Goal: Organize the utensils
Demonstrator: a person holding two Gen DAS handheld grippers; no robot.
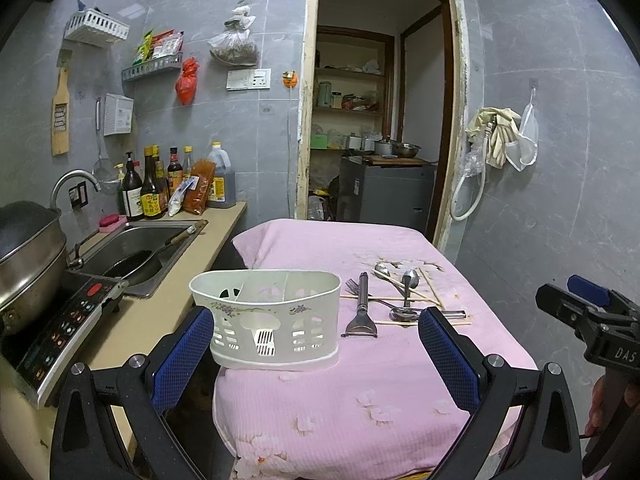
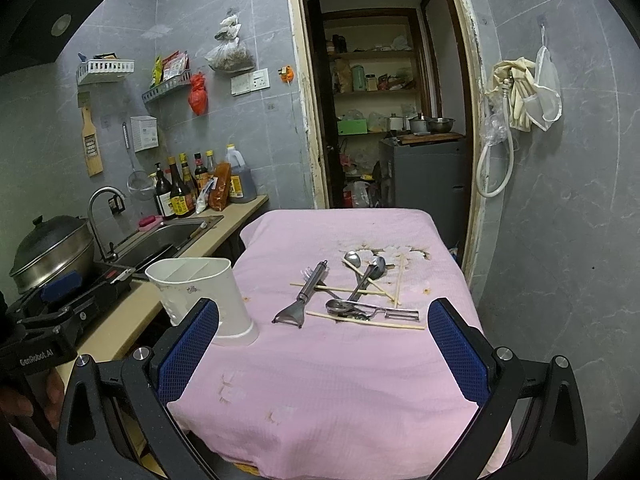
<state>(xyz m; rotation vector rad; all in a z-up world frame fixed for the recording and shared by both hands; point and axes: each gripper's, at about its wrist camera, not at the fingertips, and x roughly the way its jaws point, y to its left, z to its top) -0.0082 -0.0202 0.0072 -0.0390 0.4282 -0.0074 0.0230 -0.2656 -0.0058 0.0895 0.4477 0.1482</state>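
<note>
Utensils lie in a loose, crossed heap on a pink-clothed table in a small tiled kitchen, with sorting apparently yet to begin. Largest on the cloth, a white plastic caddy with inner dividers stands upright near the table's left edge, well apart from the pile and seemingly empty, though its floor is hidden. To its right rests a steel peeler, blade end nearest the cameras, with a fork partly under its handle. Beyond, spoons overlap one another and a second, flatter peeler, while wooden chopsticks lie scattered across and beneath them. The left gripper hovers before the caddy and the right gripper faces the heap; both have jaws spread wide and grasp nothing. The step in hand looks like the first pick. The next move probably calls for taking a top-lying piece, likely the big peeler, without dragging its neighbours, then dropping it upright into a caddy compartment.
</note>
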